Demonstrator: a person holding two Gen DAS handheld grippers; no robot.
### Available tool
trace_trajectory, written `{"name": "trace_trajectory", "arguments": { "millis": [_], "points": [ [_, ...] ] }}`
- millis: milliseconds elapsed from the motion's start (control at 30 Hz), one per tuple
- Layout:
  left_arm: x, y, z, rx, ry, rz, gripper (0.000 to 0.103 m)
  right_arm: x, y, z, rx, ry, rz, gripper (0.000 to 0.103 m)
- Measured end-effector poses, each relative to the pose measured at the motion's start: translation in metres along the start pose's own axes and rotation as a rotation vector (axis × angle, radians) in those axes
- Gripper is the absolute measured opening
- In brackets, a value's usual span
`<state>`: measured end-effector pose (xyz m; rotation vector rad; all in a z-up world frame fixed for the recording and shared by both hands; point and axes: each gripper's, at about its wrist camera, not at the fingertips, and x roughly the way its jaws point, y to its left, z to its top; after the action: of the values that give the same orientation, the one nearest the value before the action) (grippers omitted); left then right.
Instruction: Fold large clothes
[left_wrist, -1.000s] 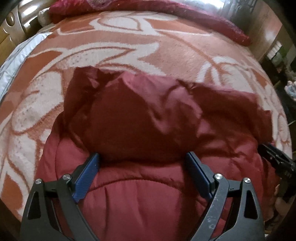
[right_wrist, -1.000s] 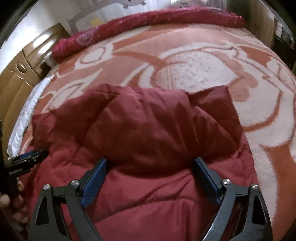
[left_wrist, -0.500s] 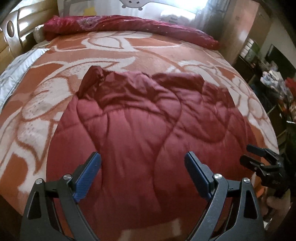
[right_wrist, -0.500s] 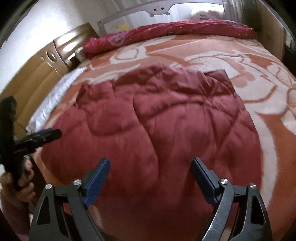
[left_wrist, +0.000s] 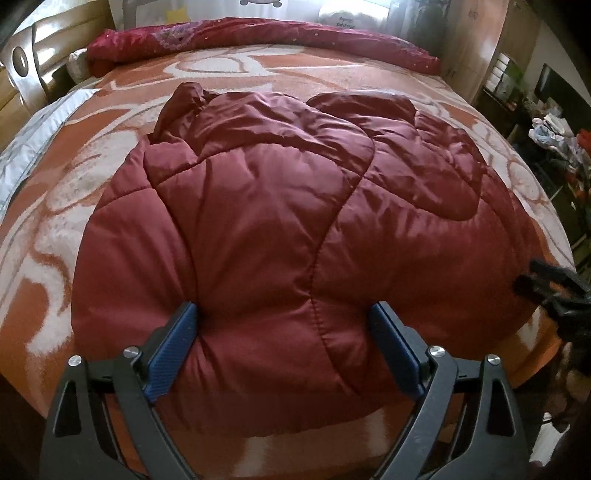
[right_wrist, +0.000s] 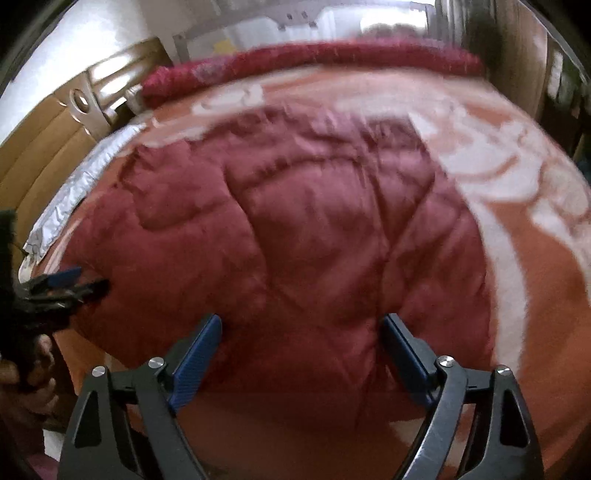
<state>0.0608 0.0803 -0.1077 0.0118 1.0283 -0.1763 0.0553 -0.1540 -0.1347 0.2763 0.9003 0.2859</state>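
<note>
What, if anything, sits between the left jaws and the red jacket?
Nothing visible. The left gripper has its jaws spread wide at the near hem of the red quilted jacket, padding bulging between them. No other object lies on the jacket or the patterned blanket nearby.

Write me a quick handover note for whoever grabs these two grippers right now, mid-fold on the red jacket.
Left gripper: jaws wide, straddling a puffy bulge at the near hem of the red quilted jacket; no clamp visible.
Right gripper: jaws wide, over the same hem further right, nothing pinched; that view is blurred.
Jacket: lying on the orange-and-white patterned bedspread, near edge close to the bed's edge, a bunched part at the far left.
Done: a sleeve looks folded across the body.
Left: probably the lengthwise fold. Grip the near hem with both grippers and carry it toward the far end.
</note>
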Motion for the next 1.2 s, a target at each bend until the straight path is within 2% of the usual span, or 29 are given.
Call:
{"name": "trace_trajectory", "arguments": {
  "millis": [67, 167, 200, 300, 367, 433, 700, 867, 967, 1067, 1200],
  "points": [
    [0.0, -0.001, -0.001, 0.006, -0.006, 0.007, 0.094, -0.001, 0.007, 0.0, -0.025, -0.027, -0.008, 0.088],
    [-0.011, -0.003, -0.002, 0.005, -0.013, 0.004, 0.093, 0.026, 0.001, -0.009, -0.013, 0.027, -0.017, 0.09],
    [-0.016, -0.004, -0.002, 0.004, -0.018, 0.001, 0.091, 0.032, -0.003, -0.013, -0.006, 0.018, -0.018, 0.094],
    [-0.034, -0.002, -0.006, 0.0, -0.046, -0.019, 0.091, 0.033, -0.009, -0.018, 0.017, -0.002, -0.004, 0.094],
    [-0.028, 0.001, -0.011, -0.013, -0.022, -0.021, 0.091, 0.032, -0.008, -0.019, 0.019, -0.008, -0.005, 0.094],
    [-0.012, 0.002, -0.018, -0.011, -0.012, 0.013, 0.091, 0.033, -0.004, -0.021, 0.018, -0.019, -0.008, 0.095],
    [-0.001, -0.002, -0.019, -0.014, -0.054, 0.042, 0.097, 0.028, -0.002, -0.027, 0.015, -0.039, -0.016, 0.095],
    [-0.003, 0.0, -0.018, -0.025, -0.059, 0.03, 0.097, 0.003, 0.007, -0.022, 0.014, -0.089, -0.027, 0.091],
    [-0.003, -0.003, -0.019, -0.023, -0.066, 0.039, 0.097, 0.021, 0.006, -0.026, 0.014, -0.049, -0.029, 0.093],
    [-0.001, -0.006, -0.02, -0.019, -0.085, 0.052, 0.099, 0.034, 0.002, -0.027, 0.017, -0.062, -0.035, 0.098],
    [0.002, -0.007, -0.019, -0.027, -0.095, 0.07, 0.101, 0.036, 0.005, -0.028, 0.008, -0.077, -0.054, 0.099]
  ]
}}
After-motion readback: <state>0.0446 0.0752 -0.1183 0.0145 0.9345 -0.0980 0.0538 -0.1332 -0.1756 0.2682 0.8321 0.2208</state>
